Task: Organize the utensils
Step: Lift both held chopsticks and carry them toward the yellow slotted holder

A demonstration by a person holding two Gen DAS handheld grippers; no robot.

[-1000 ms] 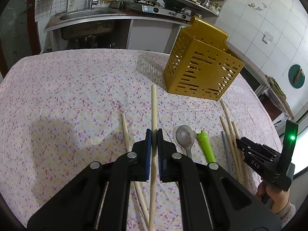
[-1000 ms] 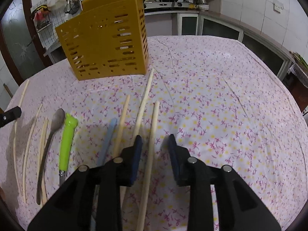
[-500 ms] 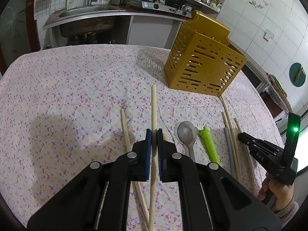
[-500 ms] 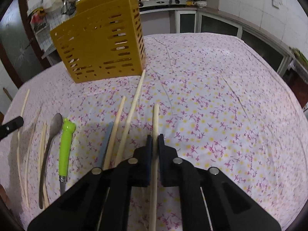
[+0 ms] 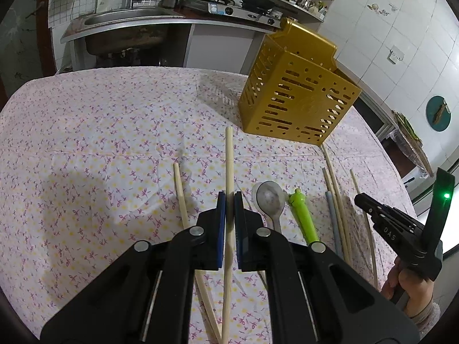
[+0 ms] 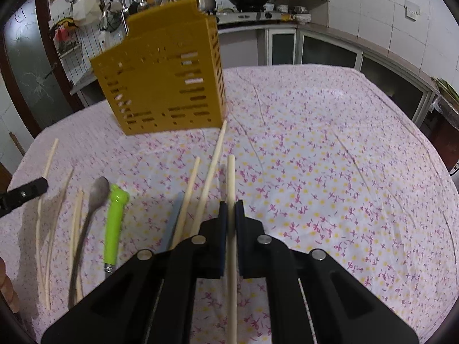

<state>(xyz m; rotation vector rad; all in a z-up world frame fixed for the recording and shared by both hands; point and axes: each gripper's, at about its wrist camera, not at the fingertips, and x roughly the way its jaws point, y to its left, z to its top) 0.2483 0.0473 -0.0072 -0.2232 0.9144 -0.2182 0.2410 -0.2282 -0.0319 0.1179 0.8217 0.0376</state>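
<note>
We have each gripper's jaws clamped on a chopstick, the left gripper (image 5: pixel 228 209) on one chopstick (image 5: pixel 229 166) and the right gripper (image 6: pixel 231 218) on another chopstick (image 6: pixel 231 183), both near us on the surface. Each long stick could pivot in its narrow pinch and miss the yellow slotted holder (image 5: pixel 295 106) far right, or knock the spoon (image 5: pixel 269 197) lying just beside.

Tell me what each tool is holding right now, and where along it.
Left tool: a wooden chopstick, pinched around mid-length. Right tool: another wooden chopstick, also pinched around mid-length, tip pointing toward the yellow utensil holder.
</note>
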